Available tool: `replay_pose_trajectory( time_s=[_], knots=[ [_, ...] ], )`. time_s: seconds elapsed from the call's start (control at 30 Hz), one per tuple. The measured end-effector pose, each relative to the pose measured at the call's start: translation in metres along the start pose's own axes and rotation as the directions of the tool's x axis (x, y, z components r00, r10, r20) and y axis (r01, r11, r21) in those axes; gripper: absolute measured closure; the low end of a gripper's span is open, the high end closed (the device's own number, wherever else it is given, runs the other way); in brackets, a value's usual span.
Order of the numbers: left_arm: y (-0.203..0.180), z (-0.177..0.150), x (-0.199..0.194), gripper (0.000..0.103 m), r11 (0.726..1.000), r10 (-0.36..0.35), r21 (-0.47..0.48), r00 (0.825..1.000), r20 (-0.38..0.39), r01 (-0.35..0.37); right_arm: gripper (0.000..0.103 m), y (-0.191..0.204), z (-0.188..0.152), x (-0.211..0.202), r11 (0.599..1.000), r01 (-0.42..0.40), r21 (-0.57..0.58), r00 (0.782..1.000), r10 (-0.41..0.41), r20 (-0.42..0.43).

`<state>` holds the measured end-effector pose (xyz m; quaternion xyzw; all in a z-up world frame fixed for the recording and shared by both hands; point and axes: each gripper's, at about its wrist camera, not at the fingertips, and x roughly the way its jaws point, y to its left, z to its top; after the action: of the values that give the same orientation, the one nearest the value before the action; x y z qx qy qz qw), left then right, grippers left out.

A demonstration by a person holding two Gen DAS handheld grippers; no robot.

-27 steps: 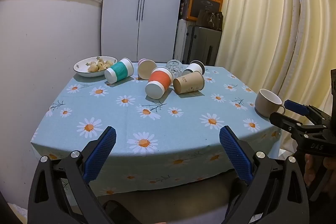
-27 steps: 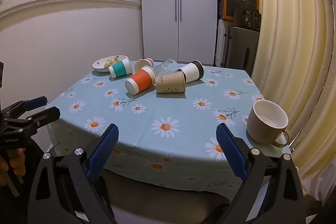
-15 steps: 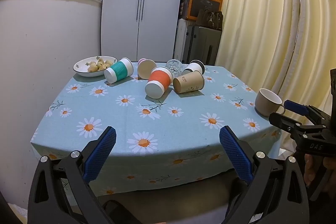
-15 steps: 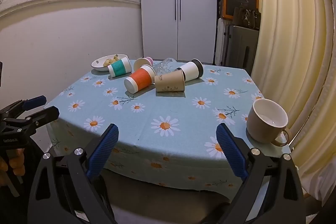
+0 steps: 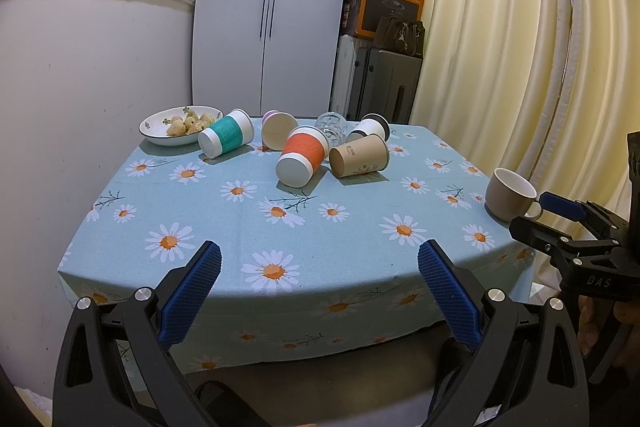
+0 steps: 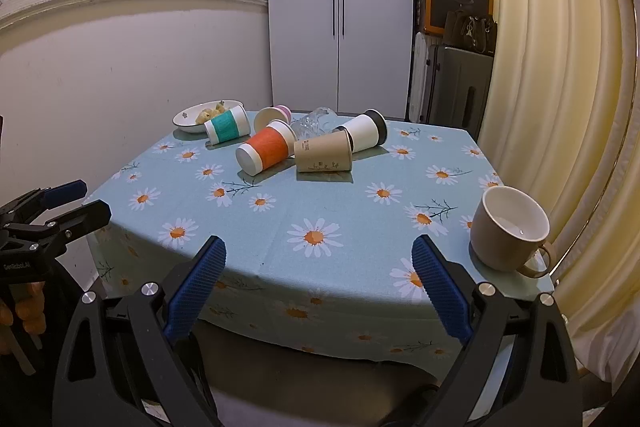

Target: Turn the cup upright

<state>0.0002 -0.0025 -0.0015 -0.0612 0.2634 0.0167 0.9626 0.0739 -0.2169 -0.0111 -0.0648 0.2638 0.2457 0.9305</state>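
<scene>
Cups: orange cup (image 5: 301, 160), brown cup (image 5: 359, 155), teal cup (image 5: 226, 138) lying sideways mid-bench (image 5: 224, 219).
Mug (image 6: 508, 227): upright, right of brown cup.
Left gripper (image 5: 319, 295): jaws open, empty.
Right gripper (image 6: 319, 289): jaws open, empty.

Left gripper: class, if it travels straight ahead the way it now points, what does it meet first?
Probably the daisy tablecloth near the table's front edge; the left gripper is open, and the orange cup lies farther along. Depth is uncertain.

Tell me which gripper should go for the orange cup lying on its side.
Left, probably. The orange cup lies nearly straight ahead of the open left gripper; from the right gripper it sits off to the left, with the brown paper cup closer.
</scene>
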Motion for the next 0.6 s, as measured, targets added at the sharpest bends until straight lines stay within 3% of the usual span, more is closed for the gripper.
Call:
replay_pose_trajectory(
  time_s=[0.6],
  knots=[
    [0.0007,0.0002,0.0004,0.007,1.000,-0.001,0.000,1.000,-0.002,0.001,0.010,-0.0009,-0.0007,0.0016,1.000,0.003,0.001,1.000,-0.003,-0.008]
  ],
)
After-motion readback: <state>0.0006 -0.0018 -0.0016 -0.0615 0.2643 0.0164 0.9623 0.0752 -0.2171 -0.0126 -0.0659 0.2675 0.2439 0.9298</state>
